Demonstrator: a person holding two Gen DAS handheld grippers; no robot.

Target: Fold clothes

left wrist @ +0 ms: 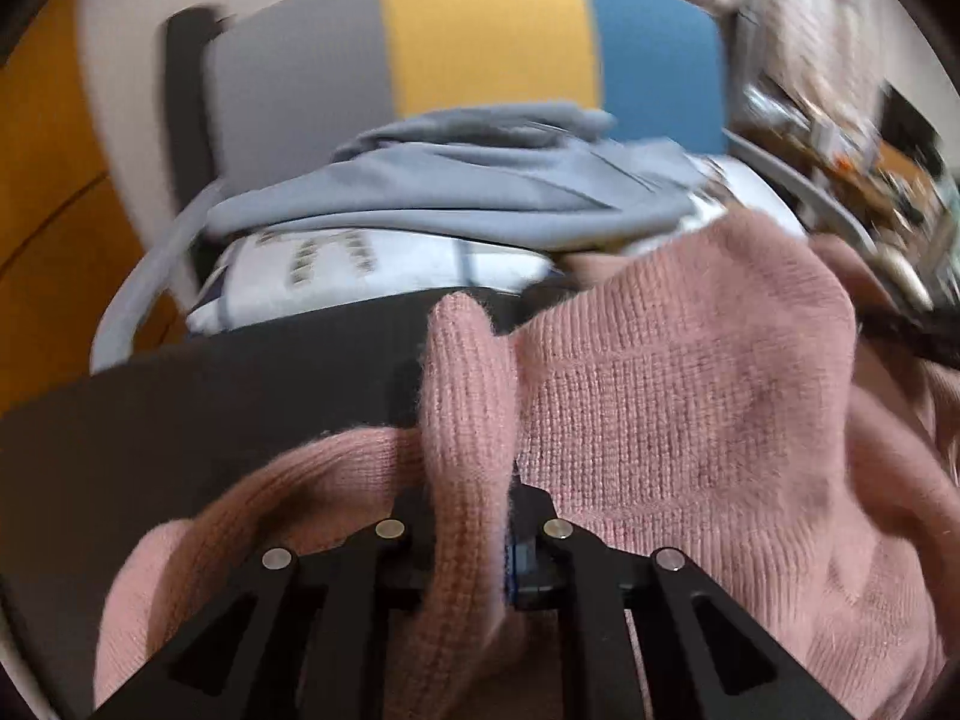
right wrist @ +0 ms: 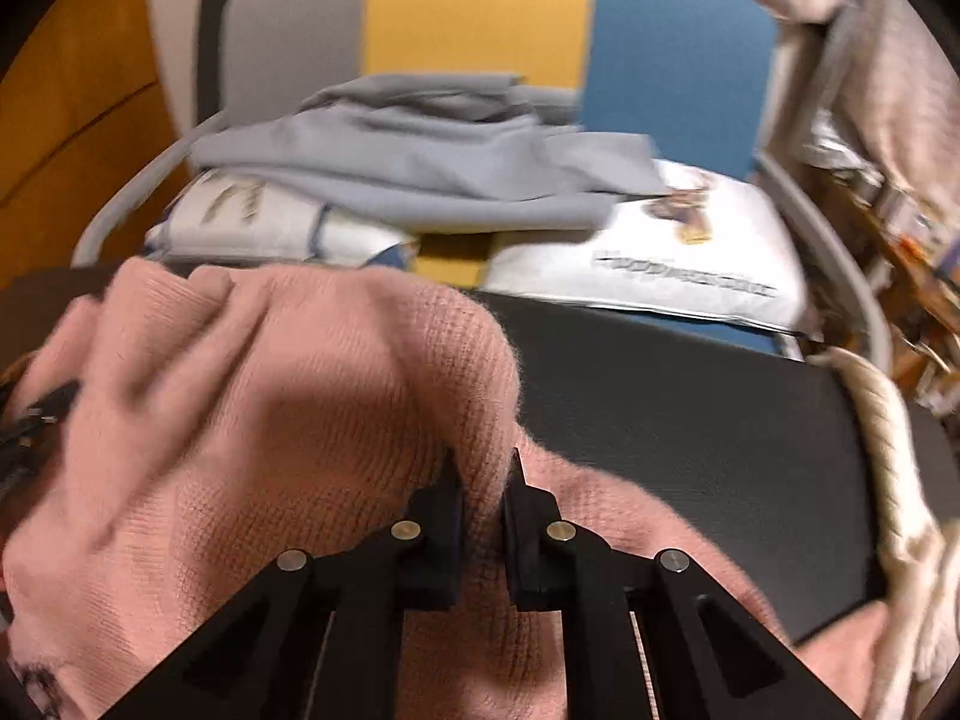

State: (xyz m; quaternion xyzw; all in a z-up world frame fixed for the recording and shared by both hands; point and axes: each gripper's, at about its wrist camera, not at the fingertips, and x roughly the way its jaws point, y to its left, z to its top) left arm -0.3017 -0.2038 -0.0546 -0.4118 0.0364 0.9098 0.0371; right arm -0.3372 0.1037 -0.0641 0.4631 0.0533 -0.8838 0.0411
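A pink knitted sweater (left wrist: 672,408) lies bunched on a black table (left wrist: 240,396). My left gripper (left wrist: 471,516) is shut on a raised fold of the sweater, which hides its fingertips. In the right wrist view the same pink sweater (right wrist: 252,420) fills the left and lower part, and my right gripper (right wrist: 483,480) is shut on a fold of it over the black table (right wrist: 690,420). Both frames are motion-blurred.
Behind the table stands a chair (left wrist: 492,42) with a grey, yellow and blue back. On its seat lie a grey garment (left wrist: 456,186) and white printed bags (right wrist: 678,252). A cream knitted garment (right wrist: 888,420) lies at the table's right edge. Clutter sits at far right.
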